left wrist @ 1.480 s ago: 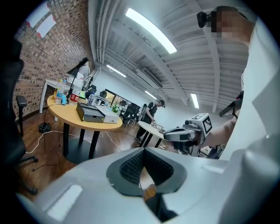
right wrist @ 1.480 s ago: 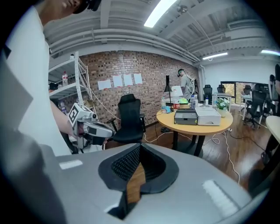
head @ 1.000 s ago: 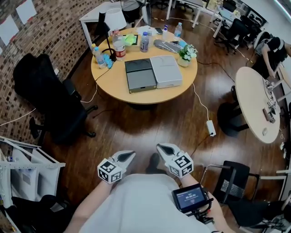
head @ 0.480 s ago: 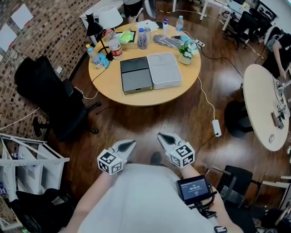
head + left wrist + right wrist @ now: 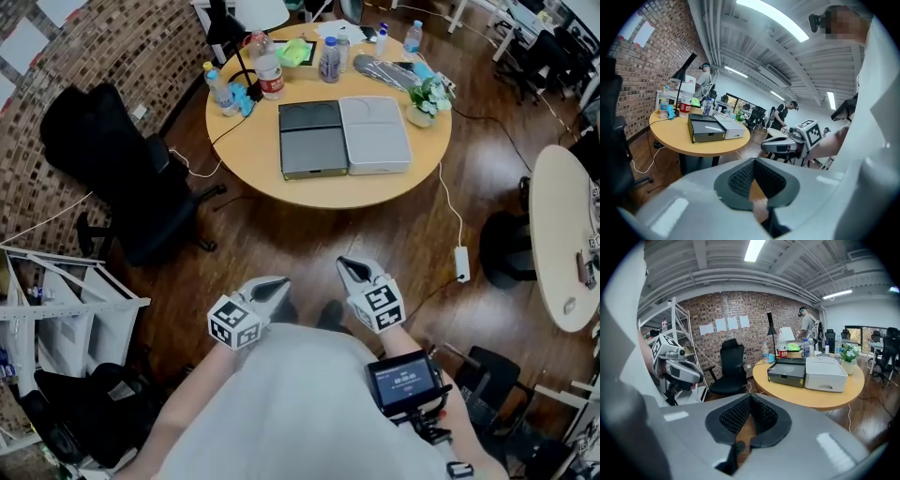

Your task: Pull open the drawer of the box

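Two flat boxes lie side by side on the round wooden table (image 5: 281, 183): a dark grey box (image 5: 313, 139) and a light grey box (image 5: 374, 134), their drawer fronts toward me. Both also show in the left gripper view as dark box (image 5: 707, 130) and light box (image 5: 730, 127), and in the right gripper view as dark box (image 5: 787, 371) and light box (image 5: 826, 373). My left gripper (image 5: 275, 287) and right gripper (image 5: 348, 268) are held close to my body, well short of the table. Each is shut with nothing between its pads.
A black office chair (image 5: 122, 178) stands left of the table and a white wire rack (image 5: 56, 309) is at my left. Bottles (image 5: 269, 75), a desk lamp and a potted plant (image 5: 427, 97) crowd the table's far side. A power strip (image 5: 461, 262) lies on the floor, with another round table (image 5: 567, 244) at the right.
The table with its two boxes has shifted right and looks slightly larger in the head view. Both grippers stay shut near my body, a little further right.
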### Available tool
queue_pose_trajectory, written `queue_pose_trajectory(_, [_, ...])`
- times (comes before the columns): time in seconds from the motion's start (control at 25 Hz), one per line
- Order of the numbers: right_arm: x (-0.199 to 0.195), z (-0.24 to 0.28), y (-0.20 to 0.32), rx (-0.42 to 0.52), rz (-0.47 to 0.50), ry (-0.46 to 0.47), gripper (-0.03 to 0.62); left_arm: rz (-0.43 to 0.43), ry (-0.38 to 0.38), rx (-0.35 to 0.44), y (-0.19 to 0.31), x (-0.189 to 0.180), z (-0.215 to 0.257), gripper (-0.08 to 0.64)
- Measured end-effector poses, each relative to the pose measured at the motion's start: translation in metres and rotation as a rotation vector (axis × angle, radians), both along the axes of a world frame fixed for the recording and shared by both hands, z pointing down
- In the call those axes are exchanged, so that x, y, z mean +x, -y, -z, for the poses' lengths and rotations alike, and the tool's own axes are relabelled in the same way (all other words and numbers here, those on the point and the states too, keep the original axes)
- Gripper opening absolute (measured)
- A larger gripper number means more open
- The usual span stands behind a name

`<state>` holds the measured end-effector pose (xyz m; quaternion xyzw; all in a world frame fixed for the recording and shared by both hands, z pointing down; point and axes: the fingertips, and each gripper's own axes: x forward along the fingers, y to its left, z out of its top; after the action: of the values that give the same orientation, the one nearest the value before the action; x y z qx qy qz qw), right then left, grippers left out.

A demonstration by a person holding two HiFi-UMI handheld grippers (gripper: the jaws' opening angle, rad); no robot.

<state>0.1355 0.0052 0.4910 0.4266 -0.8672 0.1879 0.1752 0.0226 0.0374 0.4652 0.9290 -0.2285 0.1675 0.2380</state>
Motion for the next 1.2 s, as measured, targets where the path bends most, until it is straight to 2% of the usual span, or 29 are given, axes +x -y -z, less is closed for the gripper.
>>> queue_pose_trajectory(0.28, [-0.031, -0.004, 0.046, 0.009, -0.017, -0.161, 0.006, -0.037, -0.048, -0.005, 0.045, -0.035, 0.006, 0.006])
queue_pose_trajectory(0.52, [-0.049, -0.013, 0.09, 0.034, -0.026, -0.365, 0.006, -0.061, -0.085, -0.013, 0.078, -0.072, 0.003, 0.006])
queue_pose_trajectory(0.72, [-0.061, -0.016, 0.112, 0.061, -0.033, -0.49, 0.006, -0.101, -0.096, -0.012, 0.094, -0.093, 0.002, 0.006])
queue_pose_trajectory(1.04, [-0.055, -0.037, 0.128, 0.08, 0.082, -0.721, 0.008, -0.086, -0.1, -0.042, 0.108, -0.095, -0.003, 0.006])
queue_pose_trajectory(1.2, [-0.044, -0.051, 0.149, 0.097, 0.149, -0.824, 0.008, -0.085, -0.086, -0.027, 0.119, -0.085, -0.001, 0.006])
